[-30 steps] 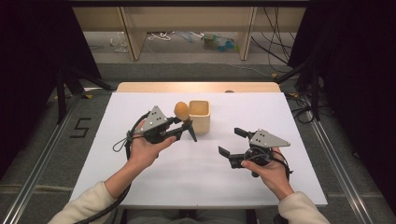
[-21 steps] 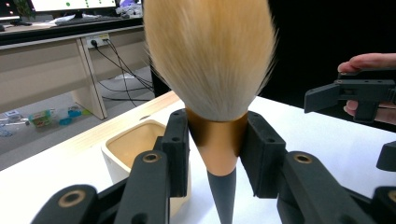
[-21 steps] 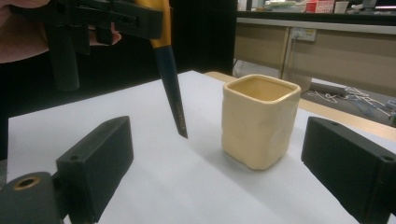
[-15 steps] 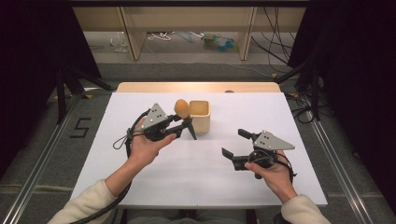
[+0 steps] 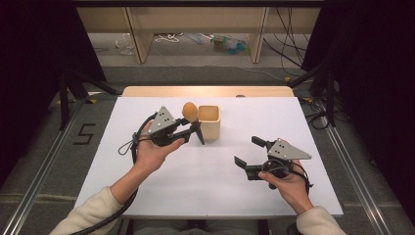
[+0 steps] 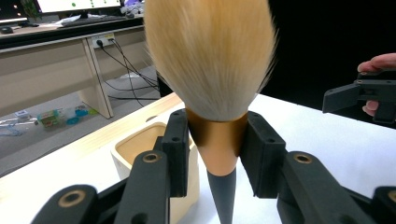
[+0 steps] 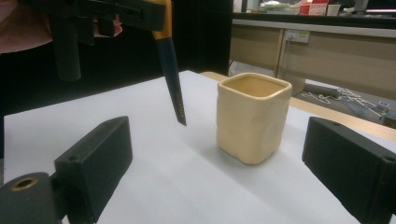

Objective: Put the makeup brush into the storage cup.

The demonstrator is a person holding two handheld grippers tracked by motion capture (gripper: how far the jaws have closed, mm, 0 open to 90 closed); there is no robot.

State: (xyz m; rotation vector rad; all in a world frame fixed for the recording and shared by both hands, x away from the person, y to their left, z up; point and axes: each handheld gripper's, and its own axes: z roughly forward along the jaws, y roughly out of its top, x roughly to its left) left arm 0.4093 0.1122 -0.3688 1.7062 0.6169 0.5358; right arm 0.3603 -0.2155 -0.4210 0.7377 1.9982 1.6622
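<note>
A makeup brush (image 5: 190, 111) with a tan bristle head (image 6: 210, 56), a copper ferrule and a black pointed handle (image 7: 173, 84) hangs above the white table (image 5: 205, 181), bristles up and handle tip down. My left gripper (image 5: 191, 126) is shut on its ferrule (image 6: 217, 144). Just right of the brush stands a cream square cup (image 5: 209, 122), empty inside (image 7: 252, 116); the handle tip hangs beside it, outside. My right gripper (image 5: 248, 152) is held low at the table's right with its jaws wide open (image 7: 222, 158) and nothing between them, pointing at the cup.
A wooden strip (image 5: 205, 91) runs along the table's far edge. Beyond it are desk legs, cables and clutter on the floor (image 5: 225, 43). Metal rails (image 5: 44, 166) flank the table on both sides.
The right gripper has drifted slightly to the right. The left gripper and the brush have kept still.
</note>
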